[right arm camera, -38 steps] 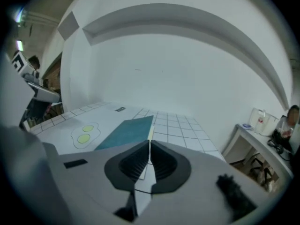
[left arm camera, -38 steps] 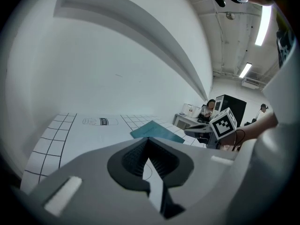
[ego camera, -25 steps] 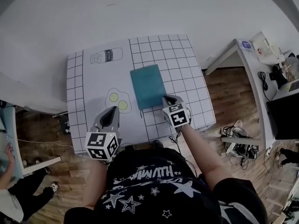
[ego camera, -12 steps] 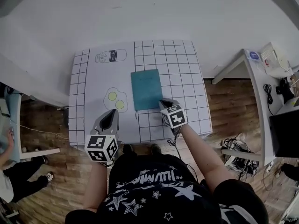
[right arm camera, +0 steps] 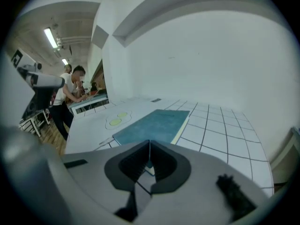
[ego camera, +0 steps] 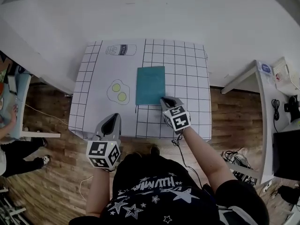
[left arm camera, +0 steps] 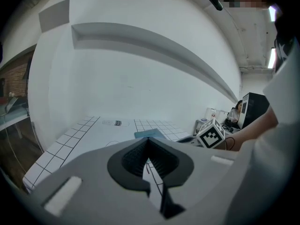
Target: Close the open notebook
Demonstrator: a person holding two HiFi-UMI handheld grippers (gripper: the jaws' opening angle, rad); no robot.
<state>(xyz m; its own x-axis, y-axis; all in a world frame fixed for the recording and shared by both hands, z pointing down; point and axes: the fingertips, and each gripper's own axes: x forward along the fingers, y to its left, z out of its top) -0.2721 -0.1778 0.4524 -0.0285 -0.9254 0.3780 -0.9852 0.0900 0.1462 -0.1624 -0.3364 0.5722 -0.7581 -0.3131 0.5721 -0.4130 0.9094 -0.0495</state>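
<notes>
The teal notebook [ego camera: 150,85] is already shut. It lies flat on the white table [ego camera: 194,125], cover up, near the middle, with its left edge along the line where the black grid squares start. In the right gripper view you can see the notebook [right arm camera: 152,124] from low down, and a thin cream strip of page edges runs along its right side.

The right gripper [ego camera: 165,101] sits at the notebook's near right corner, tips pointing at it. Its own view shows the right gripper [right arm camera: 150,142] with jaws pressed together and nothing pinched. The corner of the cover sits just past and under the tips. I honestly can't tell if they touch it.

The left gripper [ego camera: 114,117] is well away from the notebook, down by the near edge of the table on the left. From its camera the left gripper [left arm camera: 148,140] is also closed up tight and empty, and the notebook [left arm camera: 149,134] is just a small teal sliver further out on the table, right above the tips.

Other stuff on the table: a fried-egg drawing [ego camera: 118,91] just left of the notebook, and a can drawing [ego camera: 121,49] at the far edge. There's wooden floor [ego camera: 47,111] all around, and the right gripper view shows a person [right arm camera: 65,97] leaning over another table off to the left.
</notes>
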